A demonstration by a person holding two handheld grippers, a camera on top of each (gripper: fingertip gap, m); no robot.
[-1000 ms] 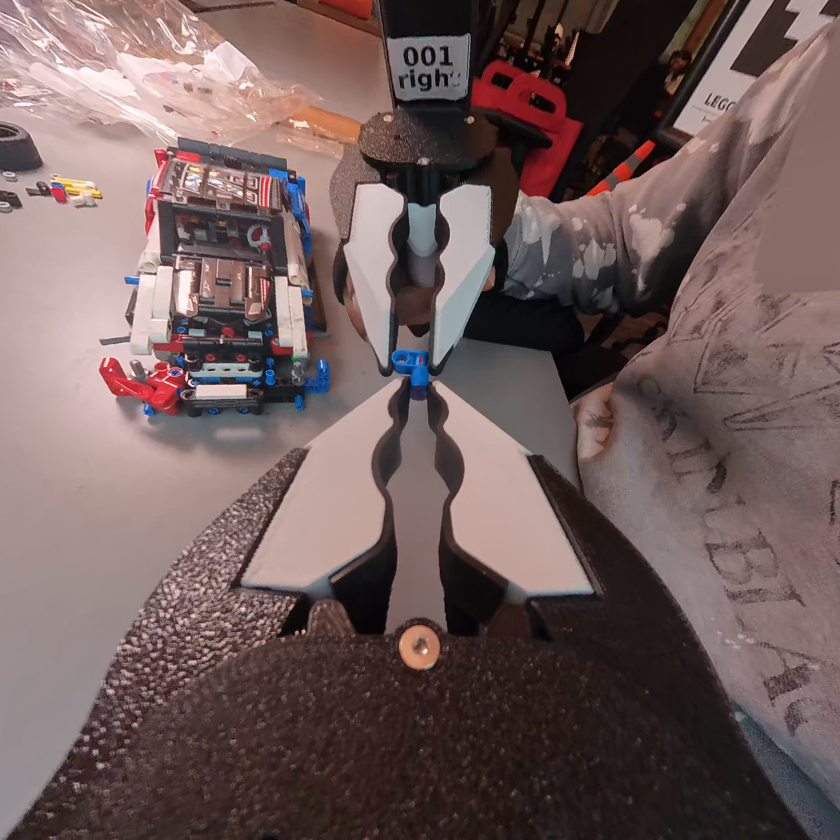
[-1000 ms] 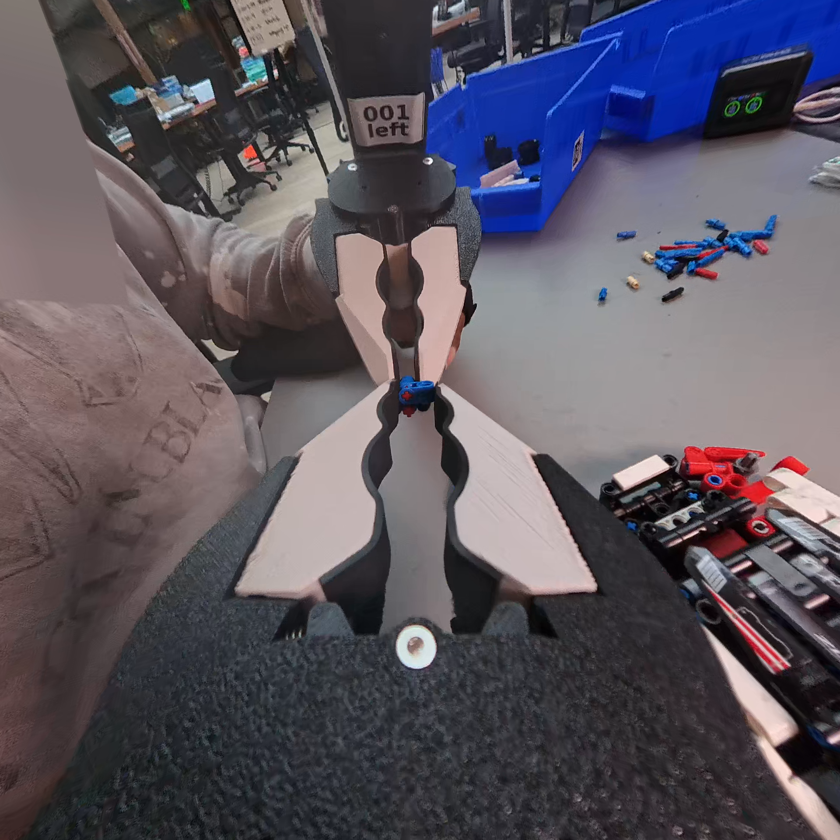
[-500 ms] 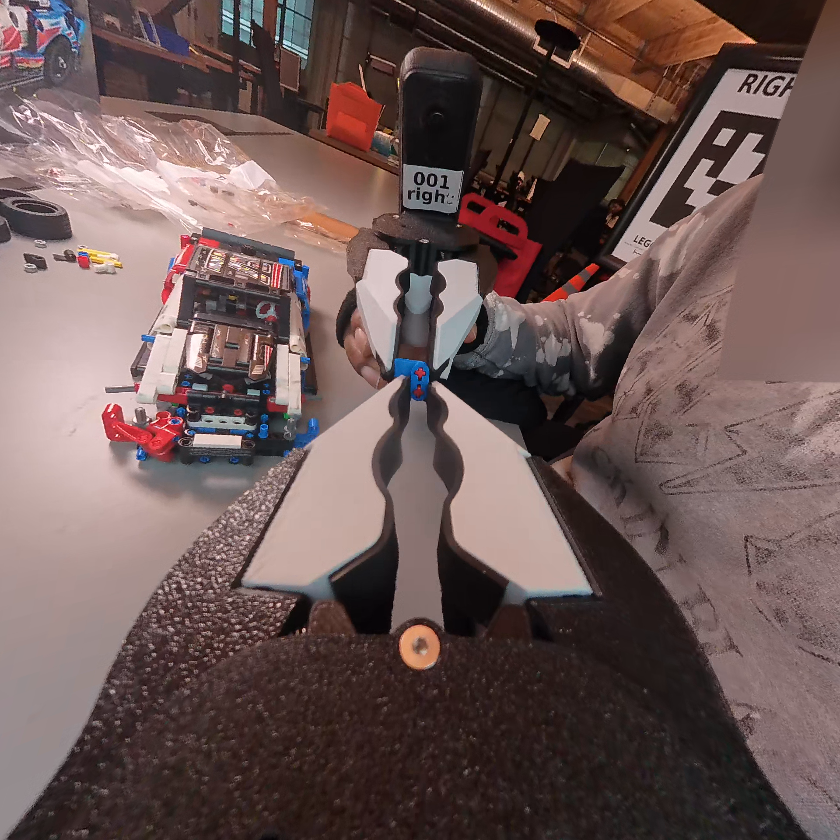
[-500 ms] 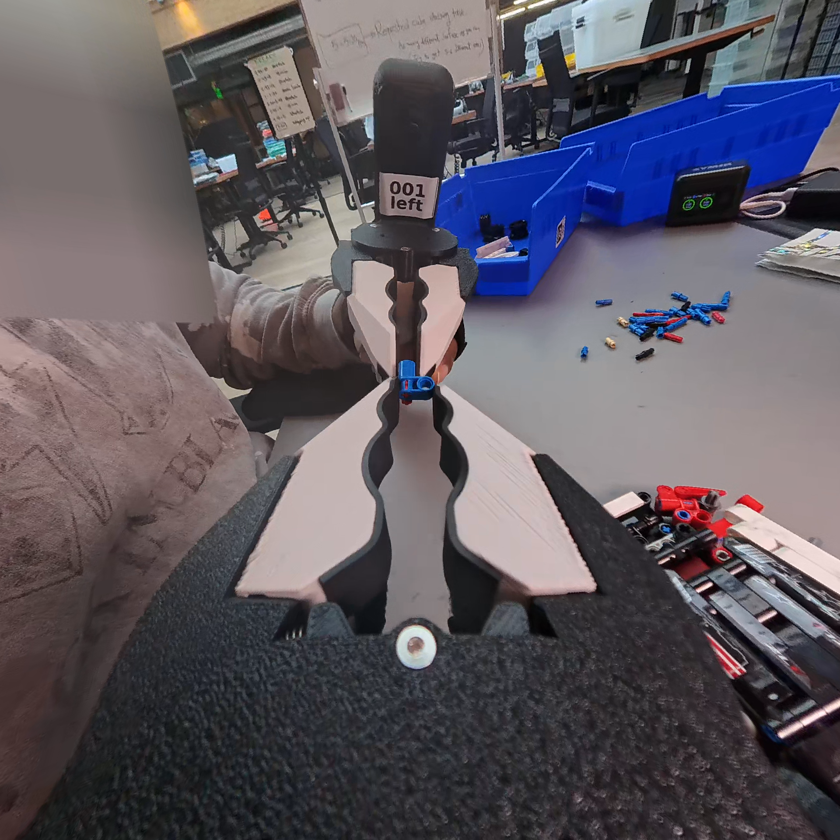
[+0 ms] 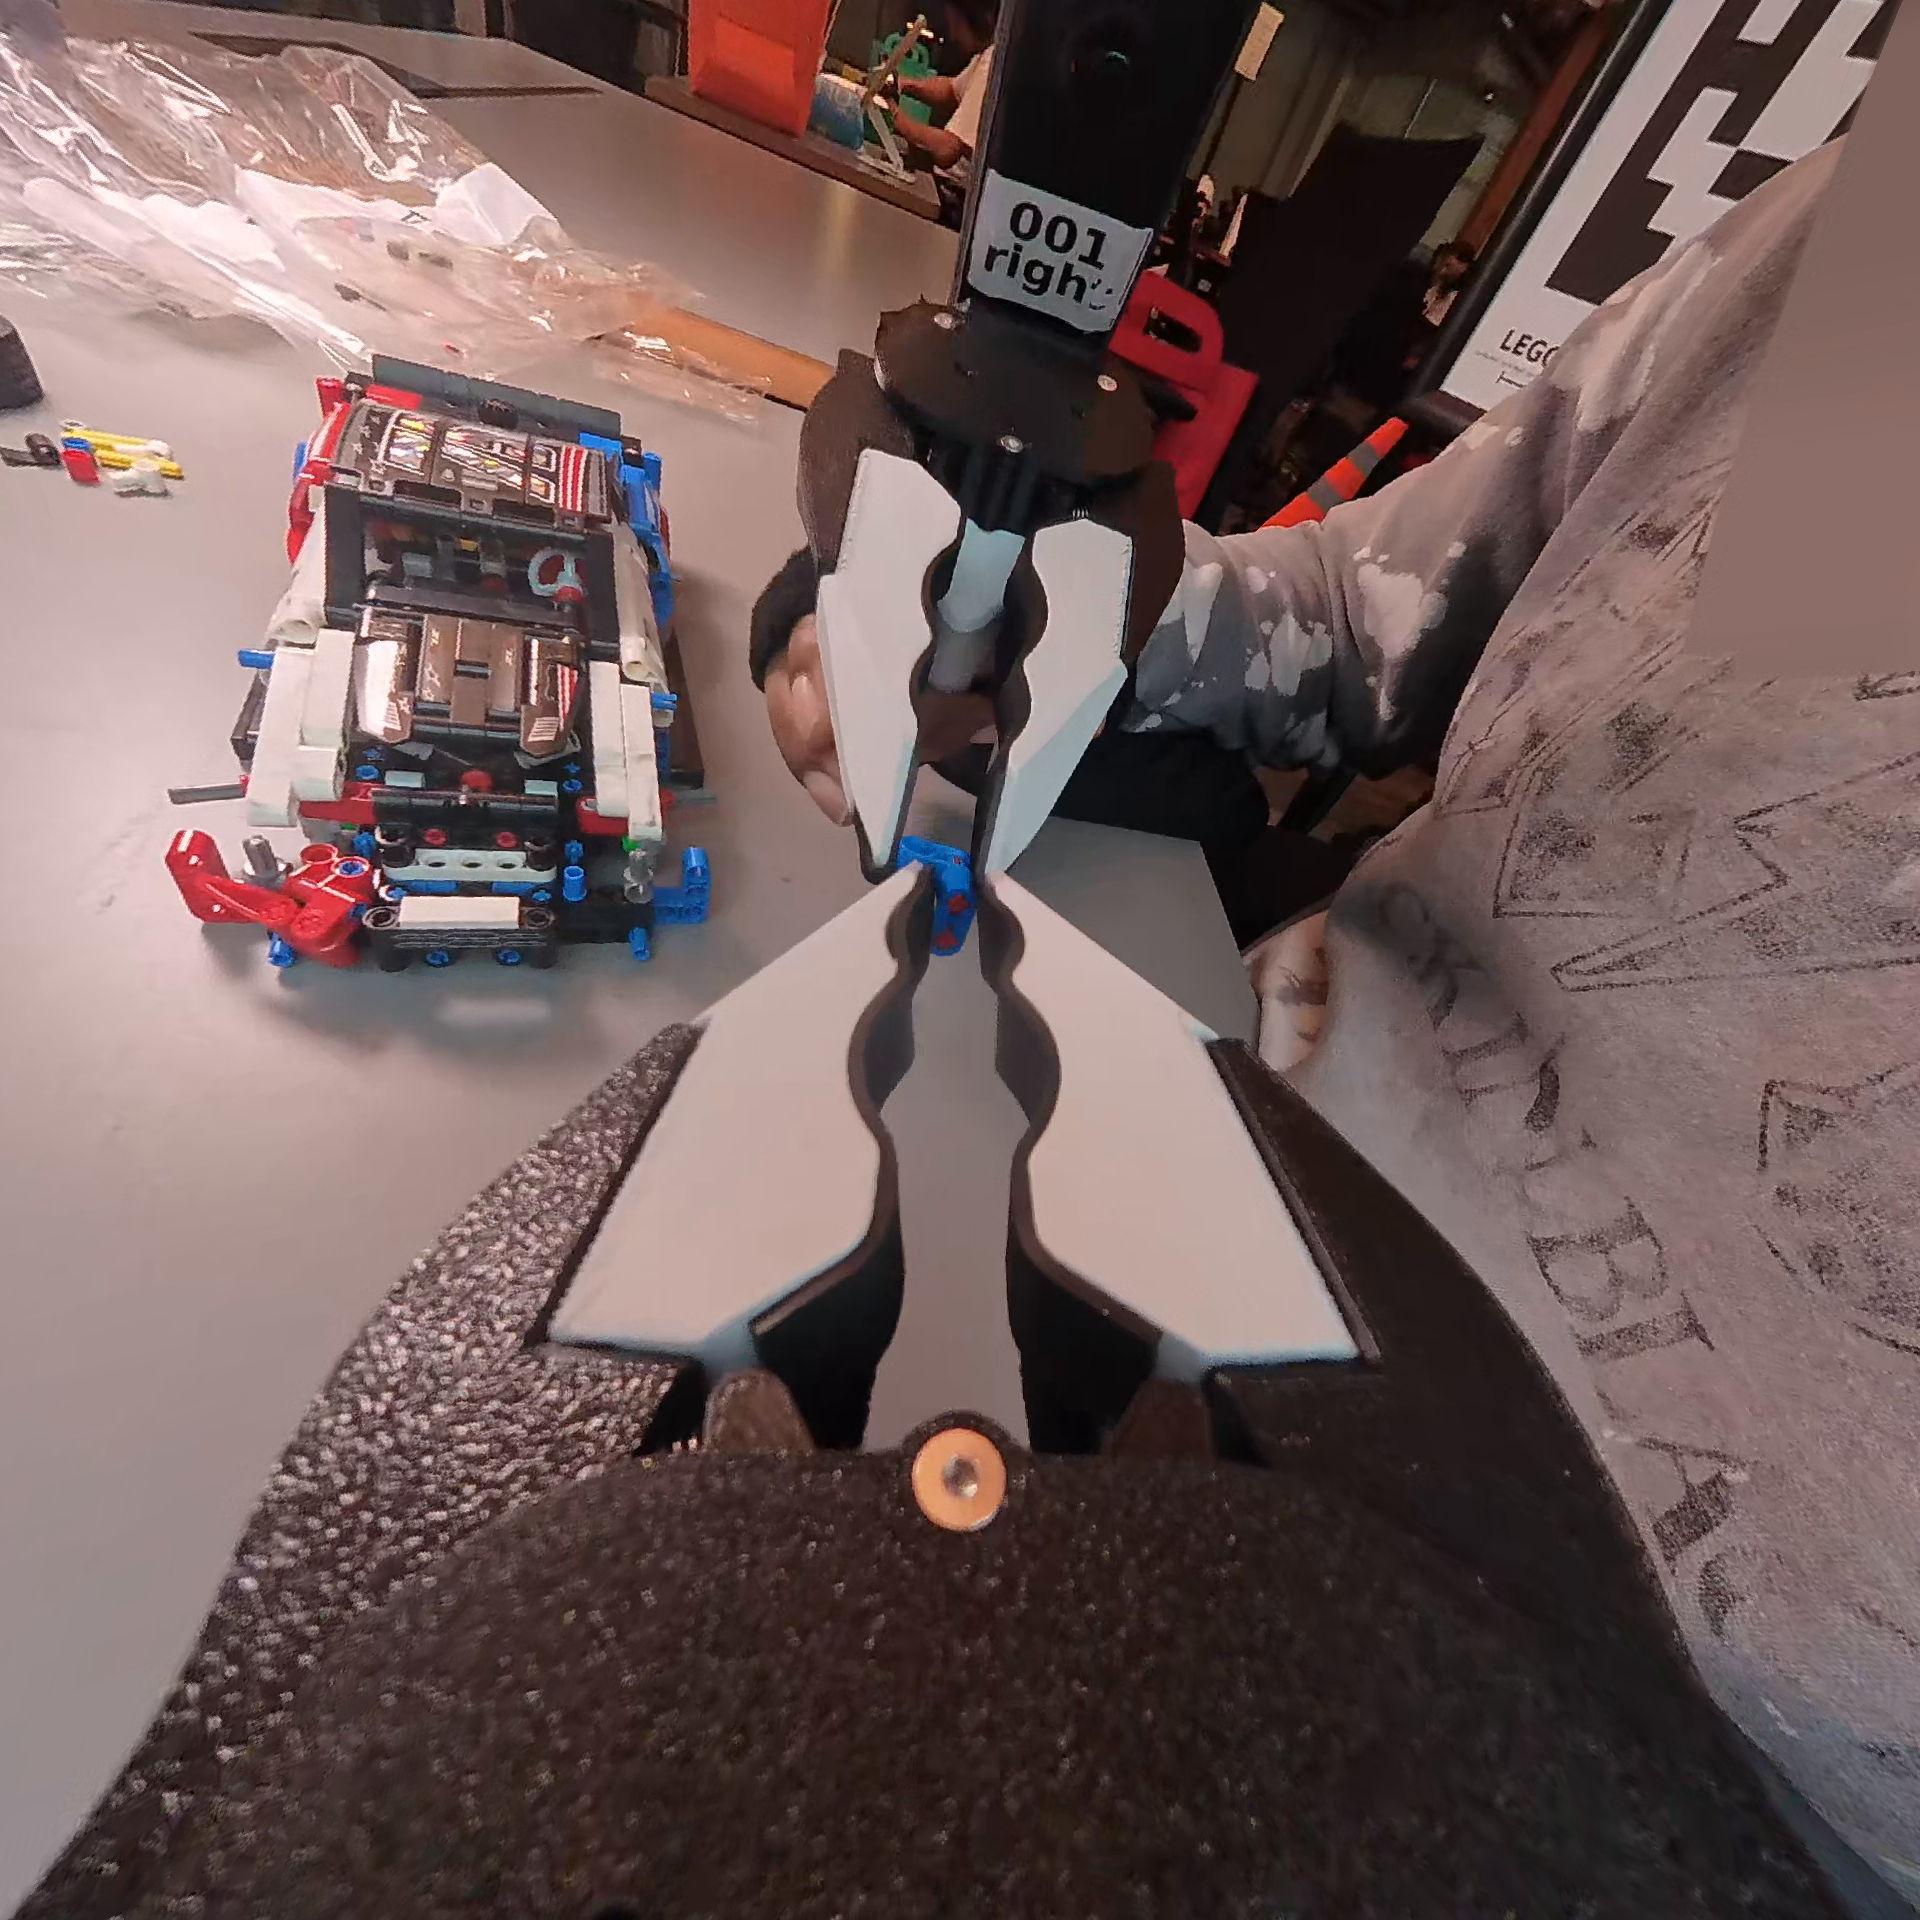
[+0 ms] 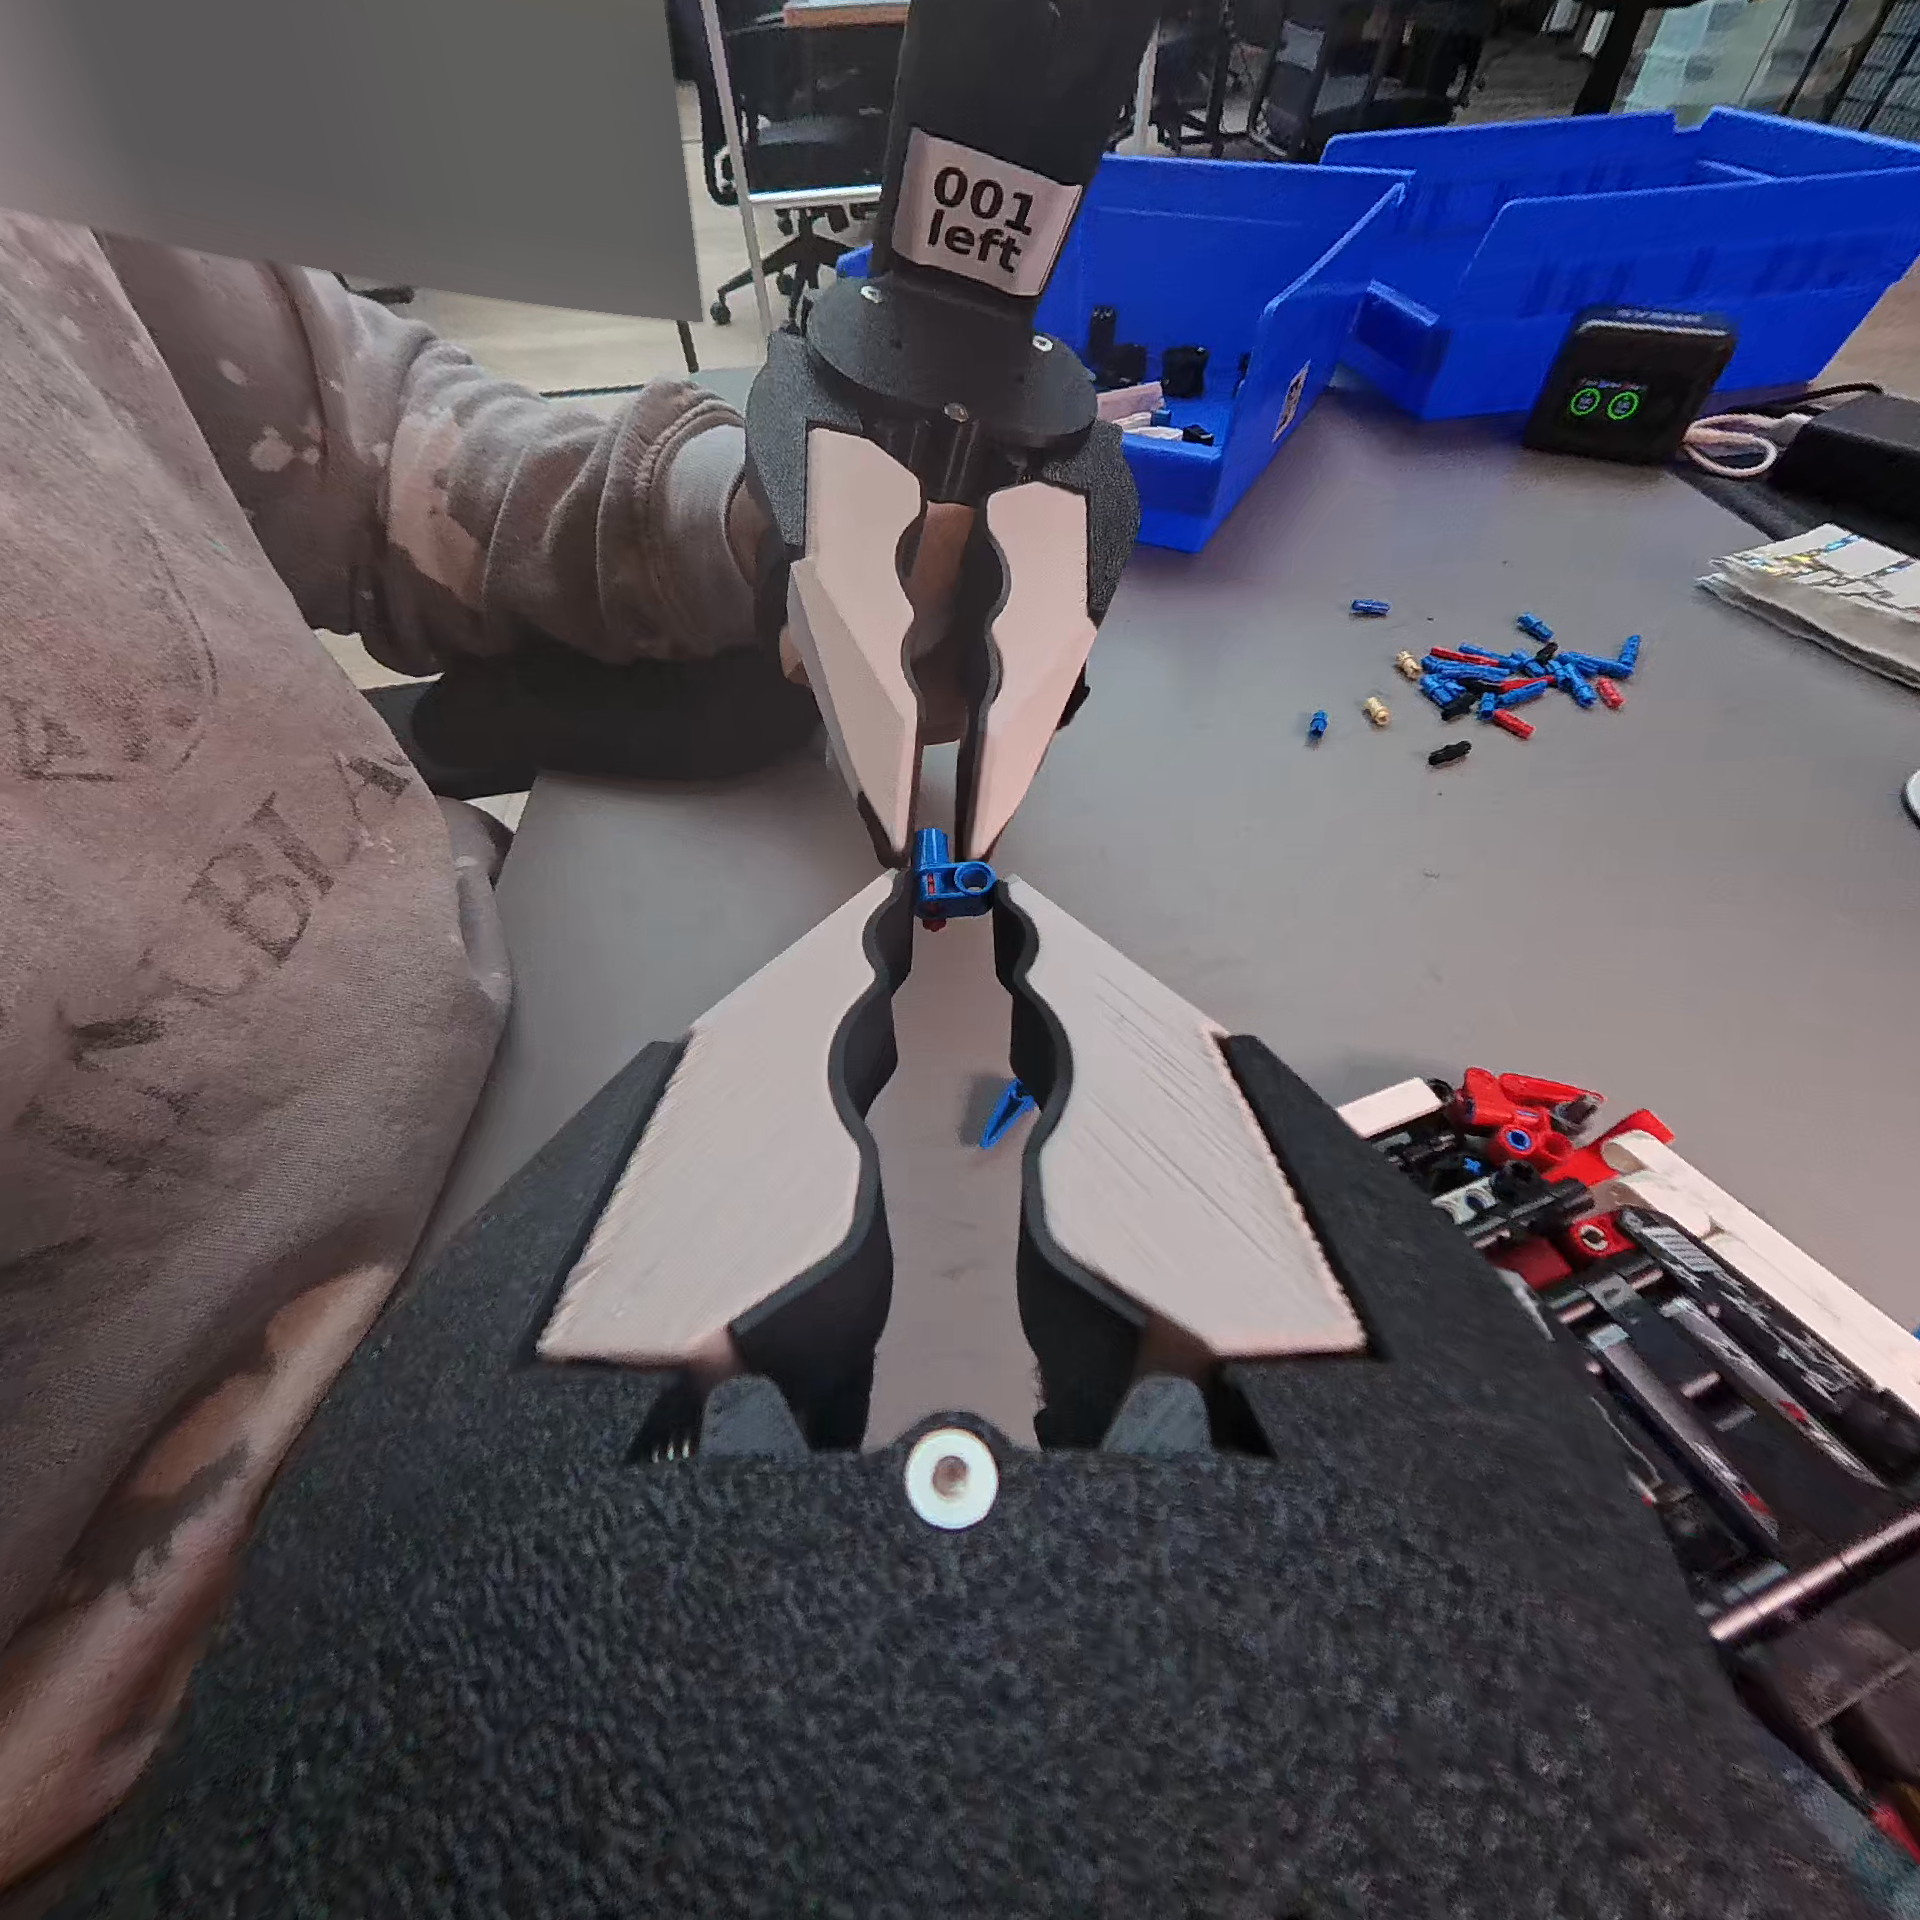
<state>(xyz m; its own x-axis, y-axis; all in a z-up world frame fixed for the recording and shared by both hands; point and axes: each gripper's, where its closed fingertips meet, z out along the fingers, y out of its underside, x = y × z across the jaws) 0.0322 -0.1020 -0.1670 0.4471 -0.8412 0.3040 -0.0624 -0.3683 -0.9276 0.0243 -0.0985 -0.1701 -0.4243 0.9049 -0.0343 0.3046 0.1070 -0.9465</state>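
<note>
A small blue connector with a red pin (image 5: 948,891) is held over the grey table (image 5: 312,1143), close to its near edge. My left gripper (image 5: 951,883) is shut on it. My right gripper (image 5: 935,857) faces it tip to tip and is shut on the same piece. In the right wrist view the connector (image 6: 951,883) sits between my right gripper's (image 6: 949,883) tips, with my left gripper (image 6: 932,840) pinching its far end. A loose blue piece (image 6: 1006,1110) lies on the table below.
A partly built red, white and blue brick car (image 5: 457,686) stands on the table, also at the lower right of the right wrist view (image 6: 1558,1247). Loose pins (image 6: 1517,675), blue bins (image 6: 1455,260), a black device (image 6: 1621,384), plastic bags (image 5: 260,208). The person's sweater (image 5: 1662,935) is close by. Less than 4 cm separates the two grippers' tips.
Both grippers tilted up half a second ago and have come back down toward the table. They stay tip to tip on the blue connector, which has turned slightly.
</note>
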